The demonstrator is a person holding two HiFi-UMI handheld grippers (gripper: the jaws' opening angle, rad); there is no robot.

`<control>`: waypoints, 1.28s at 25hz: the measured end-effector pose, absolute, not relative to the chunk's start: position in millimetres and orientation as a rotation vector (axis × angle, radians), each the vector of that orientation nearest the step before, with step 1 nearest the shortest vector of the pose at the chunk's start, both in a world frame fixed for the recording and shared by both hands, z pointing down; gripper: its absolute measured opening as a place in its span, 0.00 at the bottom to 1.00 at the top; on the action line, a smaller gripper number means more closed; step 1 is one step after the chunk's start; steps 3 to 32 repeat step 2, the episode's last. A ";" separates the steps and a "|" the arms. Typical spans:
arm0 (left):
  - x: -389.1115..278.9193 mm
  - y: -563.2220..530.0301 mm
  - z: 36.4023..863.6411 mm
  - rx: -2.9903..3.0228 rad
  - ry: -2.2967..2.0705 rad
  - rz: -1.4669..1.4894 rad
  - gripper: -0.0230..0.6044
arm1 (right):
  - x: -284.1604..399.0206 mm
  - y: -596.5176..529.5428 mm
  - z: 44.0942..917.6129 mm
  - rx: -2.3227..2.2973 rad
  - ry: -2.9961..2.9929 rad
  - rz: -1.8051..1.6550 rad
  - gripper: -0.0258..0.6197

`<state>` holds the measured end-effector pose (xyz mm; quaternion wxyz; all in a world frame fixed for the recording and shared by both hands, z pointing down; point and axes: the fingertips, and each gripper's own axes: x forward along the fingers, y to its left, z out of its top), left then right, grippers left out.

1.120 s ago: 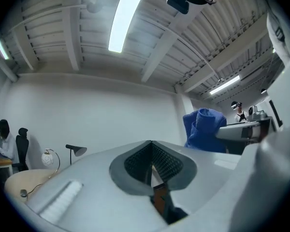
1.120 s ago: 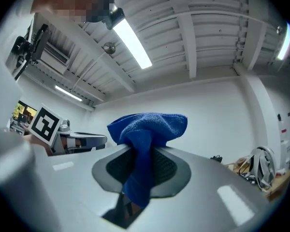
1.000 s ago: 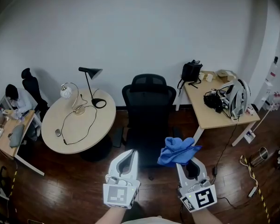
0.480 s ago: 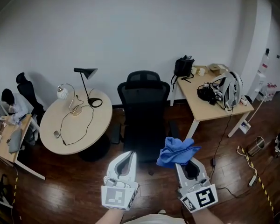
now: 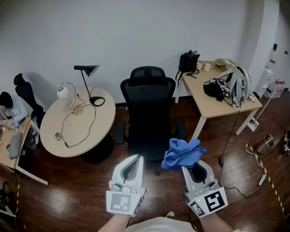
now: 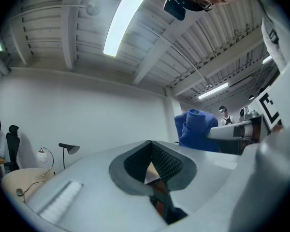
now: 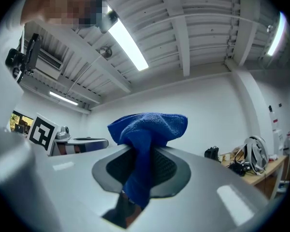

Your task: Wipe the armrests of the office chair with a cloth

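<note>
Head view looks steeply down on a dark wooden floor [image 5: 63, 197] with both tools held low in the foreground. The left hand-held gripper [image 5: 134, 159] points toward the office chair [image 5: 149, 105]. In the left gripper view its jaws meet at the tips with nothing between them, so the left hand-held gripper [image 6: 150, 144] is clenched and empty.

The right hand-held gripper [image 5: 193, 167] is grasping the blue cloth [image 5: 183, 152], which bunches above the jaw tips and hides them from above. In the right gripper view, the cloth [image 7: 147, 129] is pinched between the jaws of the right hand-held gripper [image 7: 145, 151]. A crumpled mass stands above them and a strip hangs down through the gap. The left gripper view also catches the cloth [image 6: 195, 129] off to its right.

The office chair is black, stands facing the person, and is apart from both grippers. Its armrests [image 5: 120, 132] sit on either side of the seat, and the cloth touches neither of them.

A round table [image 5: 82, 134] to the chair's left carries a black lamp [image 5: 87, 81] and a looping cable [image 5: 72, 129]. A rectangular table [image 5: 210, 108] to the chair's right holds a black bag [image 5: 188, 62] and other gear. A person [image 5: 7, 108] sits at the far left edge.
</note>
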<state>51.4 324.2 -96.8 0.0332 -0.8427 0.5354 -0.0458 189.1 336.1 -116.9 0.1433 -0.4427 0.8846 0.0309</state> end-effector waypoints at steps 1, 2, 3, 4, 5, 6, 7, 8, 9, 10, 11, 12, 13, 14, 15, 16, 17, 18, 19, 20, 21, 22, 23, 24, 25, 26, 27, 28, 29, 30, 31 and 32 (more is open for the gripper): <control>53.8 326.8 -97.9 -2.598 1.643 -0.136 0.12 | 190.9 338.4 -117.3 -1.278 2.552 0.081 0.16; 56.1 329.7 -99.2 -2.603 1.640 -0.133 0.12 | 192.4 341.1 -117.9 -1.280 2.554 0.073 0.16; 56.1 329.7 -99.2 -2.603 1.640 -0.133 0.12 | 192.4 341.1 -117.9 -1.280 2.554 0.073 0.16; 56.1 329.7 -99.2 -2.603 1.640 -0.133 0.12 | 192.4 341.1 -117.9 -1.280 2.554 0.073 0.16; 56.1 329.7 -99.2 -2.603 1.640 -0.133 0.12 | 192.4 341.1 -117.9 -1.280 2.554 0.073 0.16; 56.1 329.7 -99.2 -2.603 1.640 -0.133 0.12 | 192.4 341.1 -117.9 -1.280 2.554 0.073 0.16; 56.1 329.7 -99.2 -2.603 1.640 -0.133 0.12 | 192.4 341.1 -117.9 -1.280 2.554 0.073 0.16; 56.1 329.7 -99.2 -2.603 1.640 -0.133 0.12 | 192.4 341.1 -117.9 -1.280 2.554 0.073 0.16; 56.1 329.7 -99.2 -2.603 1.640 -0.133 0.12 | 192.4 341.1 -117.9 -1.280 2.554 0.073 0.16; 56.1 329.7 -99.2 -2.603 1.640 -0.133 0.12 | 192.4 341.1 -117.9 -1.280 2.554 0.073 0.16; 56.1 329.7 -99.2 -2.603 1.640 -0.133 0.12 | 192.4 341.1 -117.9 -1.280 2.554 0.073 0.16; 56.1 329.7 -99.2 -2.603 1.640 -0.133 0.12 | 192.4 341.1 -117.9 -1.280 2.554 0.073 0.16; 56.1 329.7 -99.2 -2.603 1.640 -0.133 0.12 | 192.4 341.1 -117.9 -1.280 2.554 0.073 0.16; 56.1 329.7 -99.2 -2.603 1.640 -0.133 0.12 | 192.4 341.1 -117.9 -1.280 2.554 0.073 0.16; 56.1 329.7 -99.2 -2.603 1.640 -0.133 0.12 | 192.4 341.1 -117.9 -1.280 2.554 0.073 0.16; 56.1 329.7 -99.2 -2.603 1.640 -0.133 0.12 | 192.4 341.1 -117.9 -1.280 2.554 0.073 0.16; 56.1 329.7 -99.2 -2.603 1.640 -0.133 0.12 | 192.4 341.1 -117.9 -1.280 2.554 0.073 0.16; 56.1 329.7 -99.2 -2.603 1.640 -0.133 0.12 | 192.4 341.1 -117.9 -1.280 2.554 0.073 0.16; 56.1 329.7 -99.2 -2.603 1.640 -0.133 0.12 | 192.4 341.1 -117.9 -1.280 2.554 0.073 0.16; 56.1 329.7 -99.2 -2.603 1.640 -0.133 0.12 | 192.4 341.1 -117.9 -1.280 2.554 0.073 0.16; 56.1 329.7 -99.2 -2.603 1.640 -0.133 0.12 | 192.4 341.1 -117.9 -1.280 2.554 0.073 0.16; 56.1 329.7 -99.2 -2.603 1.640 -0.133 0.12 | 192.4 341.1 -117.9 -1.280 2.554 0.073 0.16; 56.1 329.7 -99.2 -2.603 1.640 -0.133 0.12 | 192.4 341.1 -117.9 -1.280 2.554 0.073 0.16; 56.1 329.7 -99.2 -2.603 1.640 -0.133 0.12 | 192.4 341.1 -117.9 -1.280 2.554 0.073 0.16; 56.1 329.7 -99.2 -2.603 1.640 -0.133 0.12 | 192.4 341.1 -117.9 -1.280 2.554 0.073 0.16; 56.1 329.7 -99.2 -2.603 1.640 -0.133 0.12 | 192.4 341.1 -117.9 -1.280 2.554 0.073 0.16; 56.1 329.7 -99.2 -2.603 1.640 -0.133 0.12 | 192.4 341.1 -117.9 -1.280 2.554 0.073 0.16; 56.1 329.7 -99.2 -2.603 1.640 -0.133 0.12 | 192.4 341.1 -117.9 -1.280 2.554 0.073 0.16; 56.1 329.7 -99.2 -2.603 1.640 -0.133 0.12 | 192.4 341.1 -117.9 -1.280 2.554 0.073 0.16; 56.1 329.7 -99.2 -2.603 1.640 -0.133 0.12 | 192.4 341.1 -117.9 -1.280 2.554 0.073 0.16; 56.1 329.7 -99.2 -2.603 1.640 -0.133 0.12 | 192.4 341.1 -117.9 -1.280 2.554 0.073 0.16; 56.1 329.7 -99.2 -2.603 1.640 -0.133 0.12 | 192.4 341.1 -117.9 -1.280 2.554 0.073 0.16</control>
